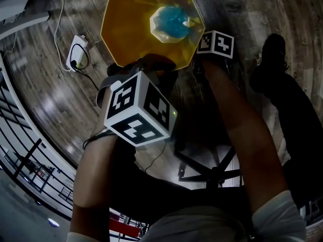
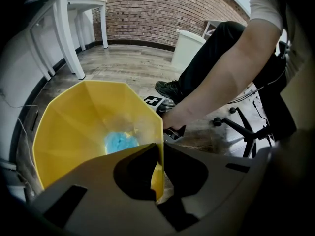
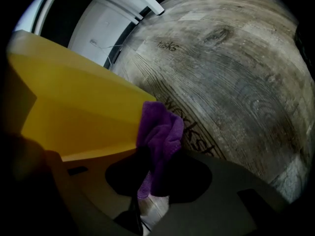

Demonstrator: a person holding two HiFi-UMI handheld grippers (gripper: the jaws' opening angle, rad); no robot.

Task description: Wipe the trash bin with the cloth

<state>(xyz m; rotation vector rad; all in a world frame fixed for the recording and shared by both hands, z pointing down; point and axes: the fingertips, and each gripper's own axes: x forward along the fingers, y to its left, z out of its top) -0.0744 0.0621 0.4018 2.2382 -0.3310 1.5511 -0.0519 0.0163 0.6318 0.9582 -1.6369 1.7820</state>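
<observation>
A yellow faceted trash bin [image 1: 126, 29] stands on the wood floor, with something blue [image 1: 171, 20] lying at its bottom. My left gripper [image 1: 146, 67], under its marker cube, is shut on the bin's near rim. In the left gripper view the yellow rim [image 2: 158, 146] runs down between the jaws of the left gripper [image 2: 157, 183], and the blue thing [image 2: 120, 141] shows inside. My right gripper [image 1: 201, 59] is at the bin's right side. In the right gripper view the right gripper [image 3: 147, 183] is shut on a purple cloth [image 3: 162, 132], which rests against the bin's outer wall [image 3: 74, 112].
A white power strip with cables [image 1: 76, 52] lies left of the bin. An office chair base [image 1: 212, 170] and a person's shoe [image 1: 270, 54] are close by on the right. A white container [image 2: 189, 48] and white table legs [image 2: 64, 33] stand further off.
</observation>
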